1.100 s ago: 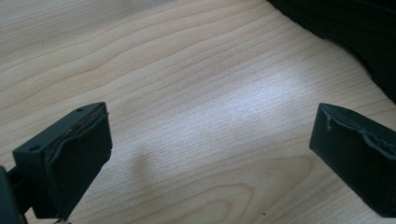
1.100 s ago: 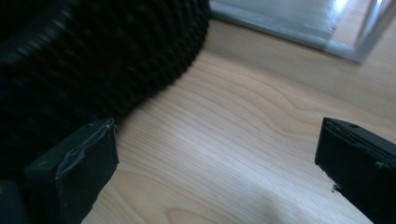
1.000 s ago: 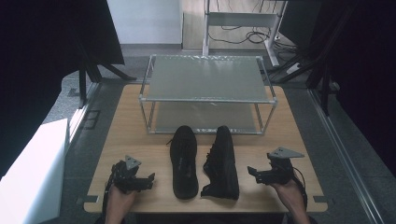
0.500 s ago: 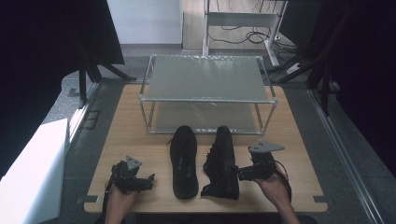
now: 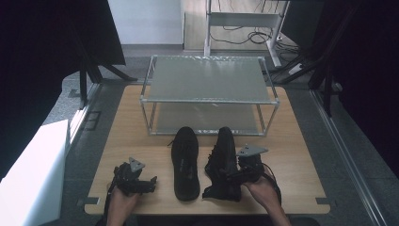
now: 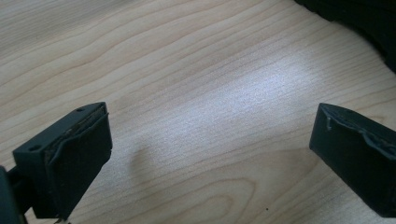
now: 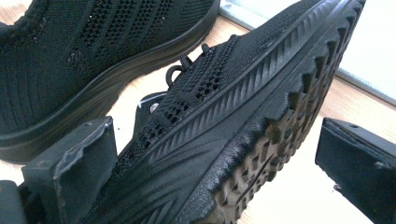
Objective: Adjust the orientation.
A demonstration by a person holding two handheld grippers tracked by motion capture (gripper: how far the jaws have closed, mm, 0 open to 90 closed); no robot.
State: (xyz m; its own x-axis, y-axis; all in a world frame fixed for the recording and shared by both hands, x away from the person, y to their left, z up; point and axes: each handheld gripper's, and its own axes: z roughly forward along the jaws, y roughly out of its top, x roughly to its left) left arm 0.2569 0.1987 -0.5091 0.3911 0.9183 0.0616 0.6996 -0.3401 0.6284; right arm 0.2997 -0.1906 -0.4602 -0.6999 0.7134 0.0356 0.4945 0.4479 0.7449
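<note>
Right gripper view: tilted shoe [image 7: 261,116] is seen btwn the right gripper [image 7: 229,163] jaws, spread wide, not clamped yet. Other shoe [image 5: 185,162] is left flat beside it. Left gripper [image 5: 136,181] sits parted, idle. Rack [image 5: 209,77] w/ nothing stowed, so prob early on.

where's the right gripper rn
In the high view the right gripper is near the table's front edge, against the heel of the tipped right shoe, right of the flat left shoe. In its own view, open jaws straddle that sole.
</note>
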